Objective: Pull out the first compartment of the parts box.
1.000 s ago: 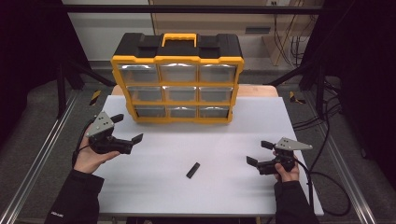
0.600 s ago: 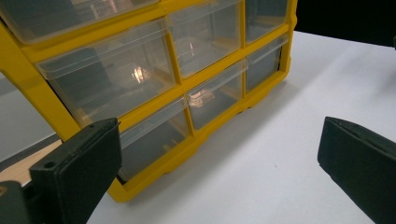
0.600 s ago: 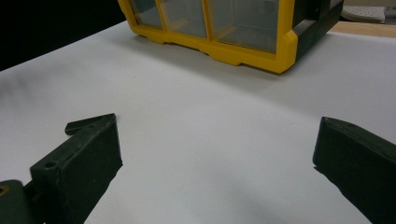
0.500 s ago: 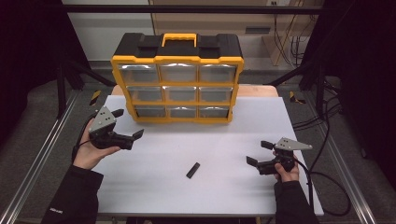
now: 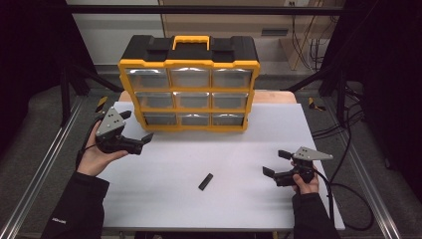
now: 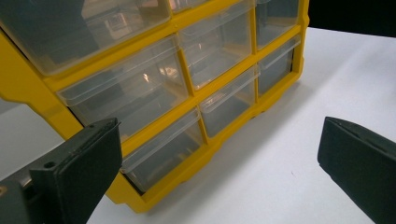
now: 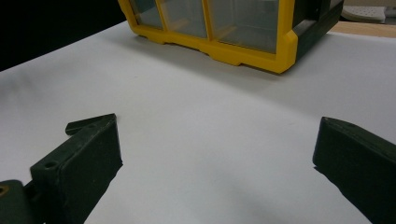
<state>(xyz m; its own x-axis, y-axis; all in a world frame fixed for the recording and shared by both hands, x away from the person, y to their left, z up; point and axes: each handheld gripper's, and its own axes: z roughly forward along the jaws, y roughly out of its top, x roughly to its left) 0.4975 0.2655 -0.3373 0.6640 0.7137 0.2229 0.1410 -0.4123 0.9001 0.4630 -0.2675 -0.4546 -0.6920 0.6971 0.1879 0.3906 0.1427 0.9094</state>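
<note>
The drawer organizer (image 5: 189,84) stands just beyond the left gripper (image 5: 135,128) (jaws wide); the right gripper (image 5: 276,163) gapes well apart.

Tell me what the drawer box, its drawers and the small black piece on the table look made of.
Drawer box: looks like moulded plastic, yellow frame with black top, a soft sheen on its rounded edges. Drawers: clear, glossy plastic; you see through them and they catch reflections. Small black piece: dark and matt, perhaps plastic or rubber; too small to tell. Table: matt white, smooth top.
</note>
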